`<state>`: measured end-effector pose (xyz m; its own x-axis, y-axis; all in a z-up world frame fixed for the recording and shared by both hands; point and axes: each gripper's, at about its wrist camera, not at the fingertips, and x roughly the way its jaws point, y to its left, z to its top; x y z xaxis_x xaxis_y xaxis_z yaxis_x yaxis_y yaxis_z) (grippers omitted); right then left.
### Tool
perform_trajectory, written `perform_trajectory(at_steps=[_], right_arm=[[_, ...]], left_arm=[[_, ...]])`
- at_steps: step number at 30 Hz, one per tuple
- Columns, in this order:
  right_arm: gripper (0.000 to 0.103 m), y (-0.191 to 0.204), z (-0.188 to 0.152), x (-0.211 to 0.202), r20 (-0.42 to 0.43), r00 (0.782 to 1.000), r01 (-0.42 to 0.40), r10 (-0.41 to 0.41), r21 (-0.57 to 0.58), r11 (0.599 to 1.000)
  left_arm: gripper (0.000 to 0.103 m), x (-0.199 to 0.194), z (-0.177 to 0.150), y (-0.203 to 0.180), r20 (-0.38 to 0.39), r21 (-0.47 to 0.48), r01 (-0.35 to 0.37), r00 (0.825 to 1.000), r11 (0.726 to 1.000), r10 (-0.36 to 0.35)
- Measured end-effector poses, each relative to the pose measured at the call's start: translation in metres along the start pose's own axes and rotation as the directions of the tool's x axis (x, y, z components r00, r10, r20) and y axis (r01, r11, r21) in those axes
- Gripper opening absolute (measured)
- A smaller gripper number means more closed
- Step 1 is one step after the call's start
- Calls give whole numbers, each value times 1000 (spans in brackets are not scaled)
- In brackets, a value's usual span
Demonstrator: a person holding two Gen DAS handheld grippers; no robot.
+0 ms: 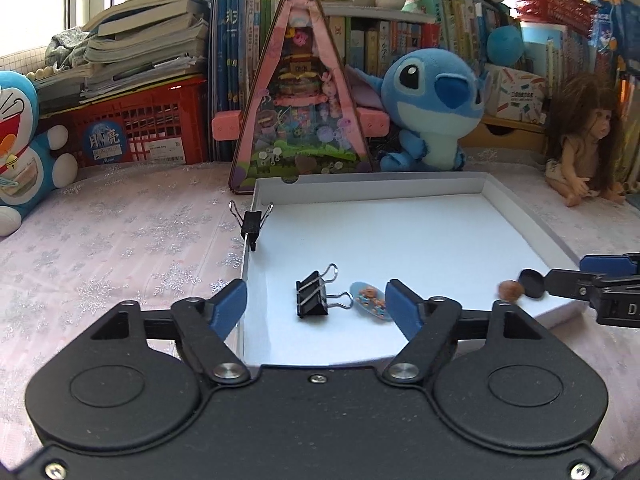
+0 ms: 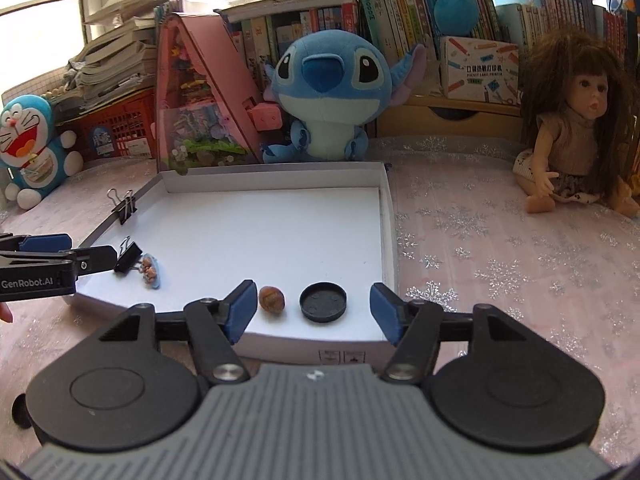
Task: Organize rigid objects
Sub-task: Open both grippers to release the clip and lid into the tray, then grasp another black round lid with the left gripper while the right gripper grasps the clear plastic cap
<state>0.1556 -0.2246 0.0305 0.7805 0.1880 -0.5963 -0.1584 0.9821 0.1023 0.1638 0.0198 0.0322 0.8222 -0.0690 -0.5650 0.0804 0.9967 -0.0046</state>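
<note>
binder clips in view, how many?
2. One binder clip is clamped on the white tray's left wall. The other binder clip lies inside on the tray floor, beside a small oval hair clip. None looks hidden.

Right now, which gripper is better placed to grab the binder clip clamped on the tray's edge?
Left. The left gripper is open at the tray's left side, where that clip sits; the right gripper is by the opposite side.
</note>
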Motion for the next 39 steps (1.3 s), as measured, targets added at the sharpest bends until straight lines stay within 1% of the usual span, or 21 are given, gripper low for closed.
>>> perform_trajectory(at_steps=[4,8,14,19,24,30,35,39], right_arm=[[80,3,-9,-15,22,999,-23,23,-17,1000],[83,9,-20,-31,44,998,-44,46,-51,998],[85,19,-41,-54,60,995,-75,81,-107,991],[85,23,-57,-69,61,994,-80,89,-137,987],[87,26,-73,-83,66,994,-73,85,-167,983],[87,27,-93,-93,51,995,-70,81,-181,981],[87,25,-102,-95,44,996,-67,76,-167,984],[87,21,-105,-97,49,996,-62,70,-142,988]], left_arm=[[80,-24,-11,-3,32,31,26,999,999,-27],[81,-44,-25,-6,48,65,48,998,997,-52],[82,-70,-51,-12,65,120,63,995,991,-72],[82,-85,-68,-15,68,138,81,993,987,-91],[82,-96,-83,-13,68,137,86,993,987,-96],[82,-101,-102,-1,36,88,84,995,993,-88],[82,-106,-113,9,32,64,62,997,996,-65],[82,-110,-120,12,29,62,58,998,996,-60]])
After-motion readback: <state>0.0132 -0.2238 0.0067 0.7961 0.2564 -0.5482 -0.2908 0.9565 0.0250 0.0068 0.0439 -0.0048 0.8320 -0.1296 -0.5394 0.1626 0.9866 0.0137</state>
